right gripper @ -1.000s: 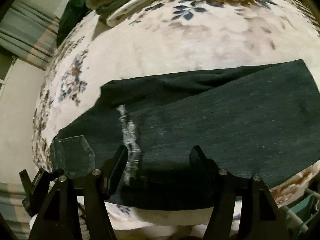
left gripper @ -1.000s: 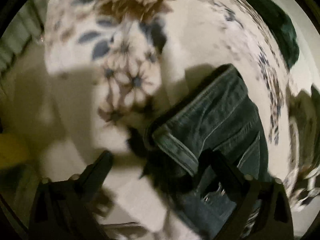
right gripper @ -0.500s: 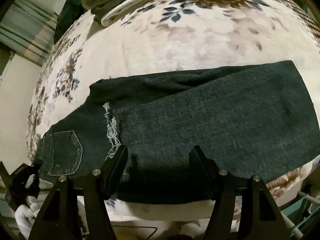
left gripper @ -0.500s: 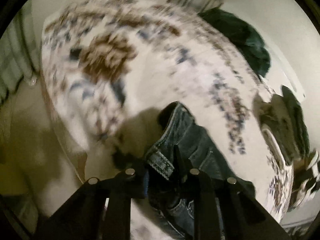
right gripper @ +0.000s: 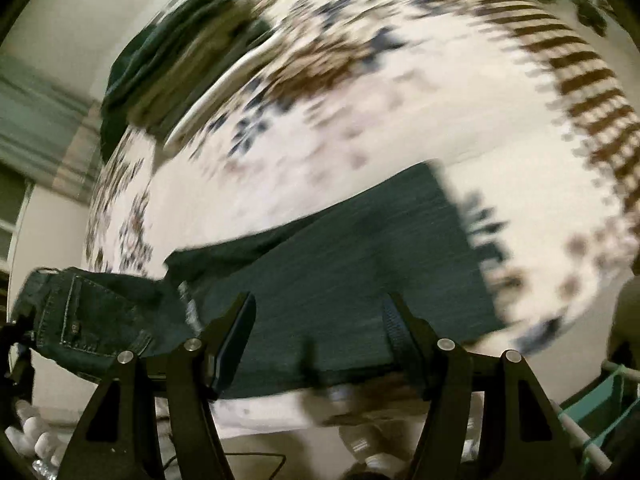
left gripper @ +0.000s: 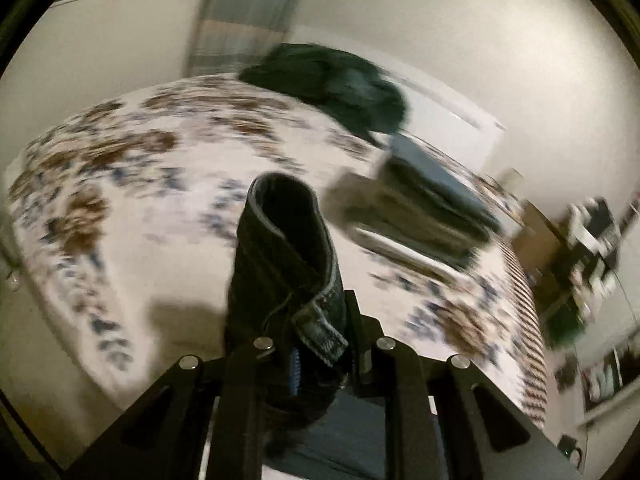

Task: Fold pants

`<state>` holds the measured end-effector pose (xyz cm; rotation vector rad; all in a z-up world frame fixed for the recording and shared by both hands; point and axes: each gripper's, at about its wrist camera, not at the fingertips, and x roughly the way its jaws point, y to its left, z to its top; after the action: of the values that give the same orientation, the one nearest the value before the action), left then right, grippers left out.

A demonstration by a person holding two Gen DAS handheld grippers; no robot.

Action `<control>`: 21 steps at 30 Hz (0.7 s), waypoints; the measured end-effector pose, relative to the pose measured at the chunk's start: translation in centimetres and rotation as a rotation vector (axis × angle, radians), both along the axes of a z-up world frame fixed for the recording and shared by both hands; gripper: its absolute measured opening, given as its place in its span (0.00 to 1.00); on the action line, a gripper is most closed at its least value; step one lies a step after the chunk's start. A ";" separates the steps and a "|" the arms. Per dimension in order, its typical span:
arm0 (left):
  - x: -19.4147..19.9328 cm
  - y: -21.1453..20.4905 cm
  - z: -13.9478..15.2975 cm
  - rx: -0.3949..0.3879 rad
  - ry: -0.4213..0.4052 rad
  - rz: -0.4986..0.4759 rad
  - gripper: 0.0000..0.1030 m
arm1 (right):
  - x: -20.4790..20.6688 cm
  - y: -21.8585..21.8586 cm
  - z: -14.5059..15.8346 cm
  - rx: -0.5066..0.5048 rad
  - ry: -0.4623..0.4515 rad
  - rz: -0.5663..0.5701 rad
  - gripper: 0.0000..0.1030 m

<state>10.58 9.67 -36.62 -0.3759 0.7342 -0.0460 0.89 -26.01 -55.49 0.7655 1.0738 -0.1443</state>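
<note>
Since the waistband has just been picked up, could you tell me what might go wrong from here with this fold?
1. The left tongs pinch only a narrow bit of the jeans at the waistband; heavy denim may slip out mid-carry.
2. The right tongs stand open over the legs, holding nothing, so the legs could drag and bunch.
3. Both views are motion-blurred; a fast swing may land the fold crooked on the floral bedspread.

pants (right gripper: 340, 280): dark denim | bedspread (right gripper: 400, 120): cream, brown-blue floral
</note>
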 end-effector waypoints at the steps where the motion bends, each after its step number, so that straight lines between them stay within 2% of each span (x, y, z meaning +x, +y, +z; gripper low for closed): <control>1: -0.2 -2.4 0.1 0.000 0.004 -0.047 0.14 | -0.6 -1.3 0.0 -0.005 0.004 -0.019 0.66; 4: -1.0 -8.4 -0.6 -0.002 0.023 -0.160 0.14 | -3.0 -5.9 0.0 -0.014 0.018 -0.094 0.66; 8: -2.0 -15.3 -2.5 0.040 0.049 -0.271 0.14 | -6.3 -11.2 -0.4 -0.019 0.037 -0.190 0.66; 15: -4.3 -26.8 -9.2 0.154 0.129 -0.474 0.14 | -11.1 -17.8 -1.9 -0.045 0.084 -0.298 0.66; 18: -5.3 -29.7 -11.9 0.196 0.175 -0.514 0.14 | -12.3 -19.0 -2.7 -0.046 0.113 -0.315 0.66; 21: -5.5 -30.5 -13.7 0.228 0.244 -0.521 0.15 | -12.7 -19.8 -2.9 -0.049 0.132 -0.307 0.66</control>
<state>5.07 -20.86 -50.29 0.0365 1.0530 -0.4096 -11.76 -45.84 -58.41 0.8831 1.0672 -0.4865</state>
